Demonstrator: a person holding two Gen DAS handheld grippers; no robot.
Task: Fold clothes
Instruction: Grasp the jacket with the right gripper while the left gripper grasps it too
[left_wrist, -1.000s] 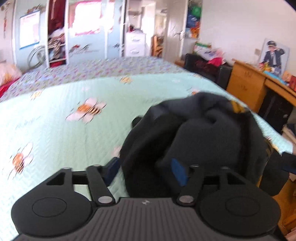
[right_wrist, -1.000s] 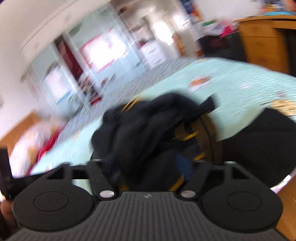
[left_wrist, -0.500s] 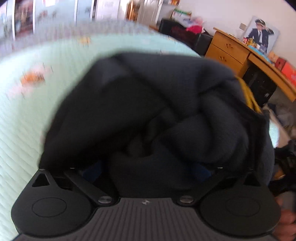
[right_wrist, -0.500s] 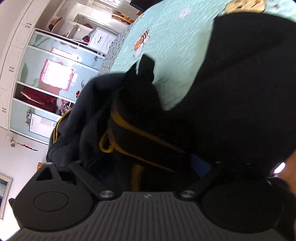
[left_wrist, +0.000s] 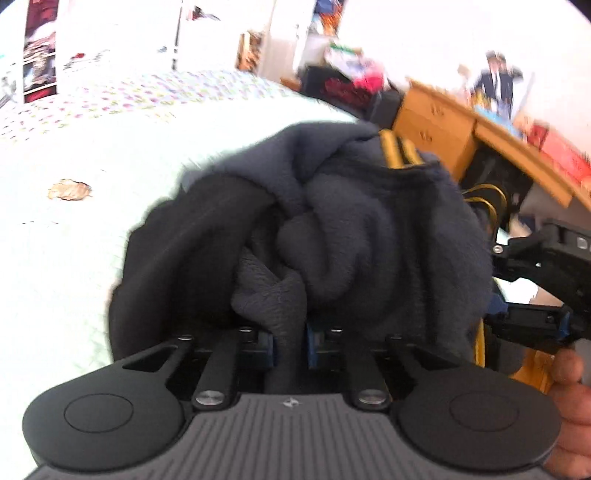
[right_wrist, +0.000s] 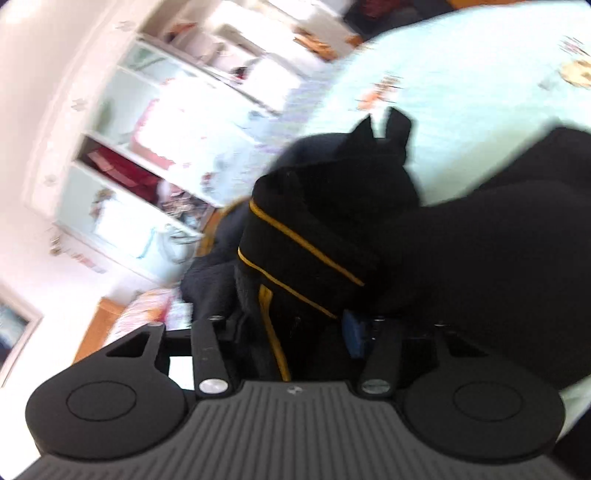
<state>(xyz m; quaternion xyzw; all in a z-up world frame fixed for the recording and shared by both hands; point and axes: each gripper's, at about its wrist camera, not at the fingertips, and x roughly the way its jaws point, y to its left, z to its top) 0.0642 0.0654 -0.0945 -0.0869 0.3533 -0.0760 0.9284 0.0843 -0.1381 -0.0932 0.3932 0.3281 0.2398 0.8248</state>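
The left gripper (left_wrist: 290, 349) tilts downward over the bed with the pale mint quilted cover (left_wrist: 74, 258), and its jaws are closing on a thin fold of the dark navy fleece garment with yellow stripes (left_wrist: 332, 229), which is pinched between the blue pads and bunches up in a crumpled heap toward twelve o'clock. The garment's yellow-striped band shows at one o'clock of the heap, in front of the orange wooden desk (left_wrist: 443, 122). At three o'clock in the left wrist view the right gripper (left_wrist: 532, 280) reaches in sideways against the garment's edge, with the person's fingers (left_wrist: 569, 402) wrapped on its handle at four o'clock. In the right wrist view the right gripper (right_wrist: 295, 332) is rolled so the room leans; its jaws are closing with a thick roll of the dark fabric (right_wrist: 314, 251) between them, though blur and darkness hide whether the pads press it yet.
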